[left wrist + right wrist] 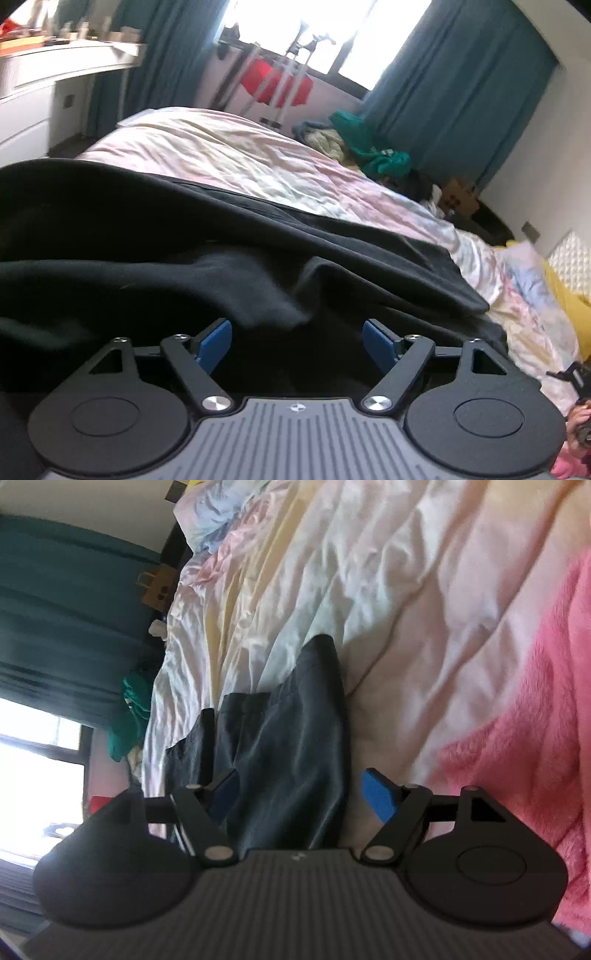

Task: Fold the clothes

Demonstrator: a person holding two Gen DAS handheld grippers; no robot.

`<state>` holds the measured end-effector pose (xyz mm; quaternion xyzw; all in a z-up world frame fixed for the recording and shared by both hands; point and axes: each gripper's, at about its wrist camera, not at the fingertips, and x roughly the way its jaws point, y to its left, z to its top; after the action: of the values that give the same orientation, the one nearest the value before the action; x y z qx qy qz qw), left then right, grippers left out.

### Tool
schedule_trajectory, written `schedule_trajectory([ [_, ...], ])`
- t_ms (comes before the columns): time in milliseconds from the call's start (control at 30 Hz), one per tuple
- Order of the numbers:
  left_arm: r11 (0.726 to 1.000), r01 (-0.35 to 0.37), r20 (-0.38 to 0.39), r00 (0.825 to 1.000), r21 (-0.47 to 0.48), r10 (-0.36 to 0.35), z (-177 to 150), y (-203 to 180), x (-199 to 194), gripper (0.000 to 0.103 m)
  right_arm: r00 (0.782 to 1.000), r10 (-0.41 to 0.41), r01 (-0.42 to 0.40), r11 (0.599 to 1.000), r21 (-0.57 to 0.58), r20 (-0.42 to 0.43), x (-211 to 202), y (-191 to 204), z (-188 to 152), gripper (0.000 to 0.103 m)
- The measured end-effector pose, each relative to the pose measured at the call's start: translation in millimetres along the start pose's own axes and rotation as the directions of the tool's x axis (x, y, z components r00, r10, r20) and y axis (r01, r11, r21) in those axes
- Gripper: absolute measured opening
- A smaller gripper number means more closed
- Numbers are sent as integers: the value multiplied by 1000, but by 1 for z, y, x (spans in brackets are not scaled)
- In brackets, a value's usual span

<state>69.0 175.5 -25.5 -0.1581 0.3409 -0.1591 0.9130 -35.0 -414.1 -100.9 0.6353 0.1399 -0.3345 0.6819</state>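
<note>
Black garment [229, 236] lay spread and rumpled across the near part of the bed [229, 147], on the pale pink and cream cover, with loose humps and one long edge running off toward the right. No crisp fold showed in either view, so the folding looked to be at an early stage, with most of the squaring and doubling over left to do; how much of the cloth had already been laid over itself could not be told.

In the left wrist view the left gripper [297, 341] sat low over the cloth with its blue fingers [213, 345] spread wide, a ridge of fabric rising just ahead of the gap and nothing pinched between them.

In the right wrist view the right gripper [301, 797] was likewise released, its fingers [378, 797] apart. A narrow part of the black garment [295, 738] ran up between them, nearer the shaded finger than the bright blue one; contact was unclear. A pink fleece [535, 738] lay at the right edge.
</note>
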Motion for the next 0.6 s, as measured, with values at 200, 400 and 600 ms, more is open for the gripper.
schedule_trajectory([
  [200, 981, -29, 8, 999, -193, 31, 6, 57, -67, 96, 996, -32, 36, 999, 41, -81, 22, -12, 4, 72],
  [400, 863, -79, 9, 995, -499, 97, -3, 139, -144, 98, 997, -21, 21, 1000, -4, -80, 41, -5, 12, 68],
  [600, 636, -29, 34, 996, -771, 87, -31, 202, -188, 100, 998, -38, 34, 997, -64, -59, 61, -1, 23, 8],
])
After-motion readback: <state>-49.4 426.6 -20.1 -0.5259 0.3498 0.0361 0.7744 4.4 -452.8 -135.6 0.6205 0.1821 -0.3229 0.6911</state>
